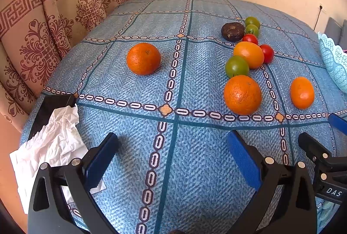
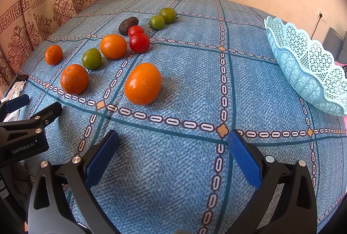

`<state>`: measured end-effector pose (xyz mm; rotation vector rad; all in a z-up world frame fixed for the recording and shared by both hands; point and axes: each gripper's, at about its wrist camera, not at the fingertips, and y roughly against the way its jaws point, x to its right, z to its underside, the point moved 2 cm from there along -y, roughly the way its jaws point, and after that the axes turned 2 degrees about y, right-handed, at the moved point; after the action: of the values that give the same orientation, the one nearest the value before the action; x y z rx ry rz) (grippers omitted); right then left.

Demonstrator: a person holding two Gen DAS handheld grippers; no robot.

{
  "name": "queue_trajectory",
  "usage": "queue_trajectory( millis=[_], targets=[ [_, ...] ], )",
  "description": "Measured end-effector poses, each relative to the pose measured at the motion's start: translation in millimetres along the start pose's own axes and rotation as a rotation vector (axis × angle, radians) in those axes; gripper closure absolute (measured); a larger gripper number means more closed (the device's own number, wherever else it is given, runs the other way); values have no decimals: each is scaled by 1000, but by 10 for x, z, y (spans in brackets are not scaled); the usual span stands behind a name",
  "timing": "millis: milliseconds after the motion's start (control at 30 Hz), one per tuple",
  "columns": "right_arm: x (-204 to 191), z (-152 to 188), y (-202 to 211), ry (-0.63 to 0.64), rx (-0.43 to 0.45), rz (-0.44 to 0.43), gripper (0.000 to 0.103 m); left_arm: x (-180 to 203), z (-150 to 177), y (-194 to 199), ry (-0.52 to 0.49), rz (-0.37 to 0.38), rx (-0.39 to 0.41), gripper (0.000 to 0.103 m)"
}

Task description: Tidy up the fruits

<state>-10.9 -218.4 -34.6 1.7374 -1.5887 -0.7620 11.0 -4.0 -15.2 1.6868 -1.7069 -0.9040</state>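
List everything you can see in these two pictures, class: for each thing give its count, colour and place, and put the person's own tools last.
Oranges: five, orange, loose on the cloth; one sits apart near the curtain.
Green tomatoes: three, green; two at the far end of the cluster, one among the oranges.
Red tomatoes: two, red, touching, mid-cluster.
Dark fruit: one, brown-black, behind the red tomatoes.
Basket: one, pale blue, lattice, right edge of the table; inside not visible.
Tablecloth: one, blue, chain-patterned.
Tissue: one, white, crumpled, left edge.
Curtain: beige, maroon-patterned, behind the table.
Left gripper: black, blue fingers, open, empty.
Right gripper: same, open, empty.
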Motion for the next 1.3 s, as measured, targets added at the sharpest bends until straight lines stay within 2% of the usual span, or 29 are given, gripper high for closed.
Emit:
queue_trajectory(
  millis=[1300],
  targets=[
    [-20,11,18,-6,-15,14,2,9,-52,-36,-37,33,-17,5]
  ],
)
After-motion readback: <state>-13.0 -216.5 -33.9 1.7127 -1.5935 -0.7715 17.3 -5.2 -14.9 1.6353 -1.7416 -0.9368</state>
